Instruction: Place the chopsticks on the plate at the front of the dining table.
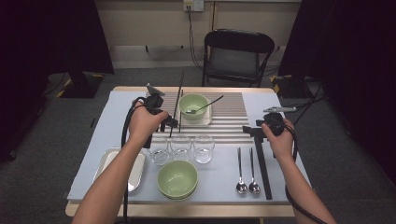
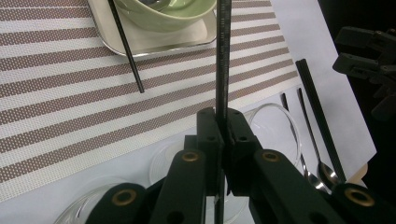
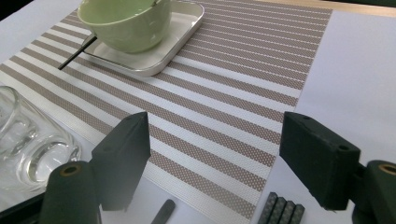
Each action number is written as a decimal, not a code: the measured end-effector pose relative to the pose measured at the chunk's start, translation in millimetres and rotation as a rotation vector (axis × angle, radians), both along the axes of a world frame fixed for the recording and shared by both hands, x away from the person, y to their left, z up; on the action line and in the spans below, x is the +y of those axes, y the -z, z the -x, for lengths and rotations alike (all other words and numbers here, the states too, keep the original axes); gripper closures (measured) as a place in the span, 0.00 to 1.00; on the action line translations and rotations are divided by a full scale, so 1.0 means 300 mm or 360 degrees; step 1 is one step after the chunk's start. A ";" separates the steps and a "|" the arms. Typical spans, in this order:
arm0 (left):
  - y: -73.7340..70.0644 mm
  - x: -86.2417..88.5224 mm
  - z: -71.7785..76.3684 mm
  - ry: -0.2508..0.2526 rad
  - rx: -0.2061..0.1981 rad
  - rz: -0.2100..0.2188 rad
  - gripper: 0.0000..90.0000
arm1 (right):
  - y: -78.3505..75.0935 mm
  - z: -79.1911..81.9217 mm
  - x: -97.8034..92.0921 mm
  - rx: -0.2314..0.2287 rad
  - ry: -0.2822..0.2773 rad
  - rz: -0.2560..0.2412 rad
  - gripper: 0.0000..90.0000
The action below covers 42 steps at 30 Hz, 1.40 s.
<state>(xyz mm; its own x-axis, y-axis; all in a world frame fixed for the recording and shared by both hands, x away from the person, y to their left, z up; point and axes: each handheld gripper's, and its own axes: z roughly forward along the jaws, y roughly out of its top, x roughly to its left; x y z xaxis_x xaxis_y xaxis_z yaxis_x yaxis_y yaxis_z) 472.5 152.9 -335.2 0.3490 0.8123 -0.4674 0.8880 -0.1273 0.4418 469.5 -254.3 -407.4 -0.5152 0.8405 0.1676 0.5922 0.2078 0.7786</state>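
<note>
My left gripper (image 1: 169, 123) (image 2: 222, 135) is shut on a thin black chopstick (image 1: 180, 86) (image 2: 222, 65) that points away over the striped placemat (image 1: 233, 119) (image 2: 70, 107). A second black chopstick (image 1: 180, 112) (image 2: 126, 46) lies on the mat against a white square tray (image 1: 208, 120) (image 2: 159, 44) holding a green bowl (image 1: 194, 106) (image 2: 163, 14) with a spoon (image 1: 208, 105) in it. My right gripper (image 1: 252, 131) (image 3: 215, 140) hovers open at the mat's near right corner, with nothing between its jaws. The bowl (image 3: 123, 23) and tray (image 3: 182, 32) lie ahead of it.
Three glasses (image 1: 181, 147) (image 3: 28, 140) stand in a row before the mat. A second green bowl (image 1: 177, 179) and a metal tray (image 1: 135, 170) sit at the front. Two spoons (image 1: 246, 170) (image 2: 306, 140) and a long black stick (image 1: 262, 163) (image 2: 320, 116) lie at right. A chair (image 1: 238, 56) stands beyond the table.
</note>
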 end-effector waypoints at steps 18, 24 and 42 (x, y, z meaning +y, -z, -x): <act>0.005 -0.008 -0.005 -0.0010 0.0014 -0.0003 0.96 | 0.047 0.016 -0.064 0.0025 0.0048 0.0008 0.27; 0.005 -0.009 -0.003 -0.0019 0.0009 -0.0016 0.96 | 0.056 0.023 -0.086 0.0015 0.0073 0.0024 0.27; 0.014 -0.005 -0.005 -0.0011 0.0003 -0.0031 0.96 | 0.099 0.044 -0.155 0.0041 0.0126 0.0058 0.27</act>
<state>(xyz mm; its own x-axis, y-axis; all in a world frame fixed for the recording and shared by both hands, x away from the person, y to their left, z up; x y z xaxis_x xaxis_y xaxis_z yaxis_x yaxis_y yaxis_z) 473.9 151.4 -339.3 0.3428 0.8235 -0.4521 0.8896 -0.1300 0.4379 456.3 -300.9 -436.9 -0.4430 0.8842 0.1482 0.6275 0.1877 0.7557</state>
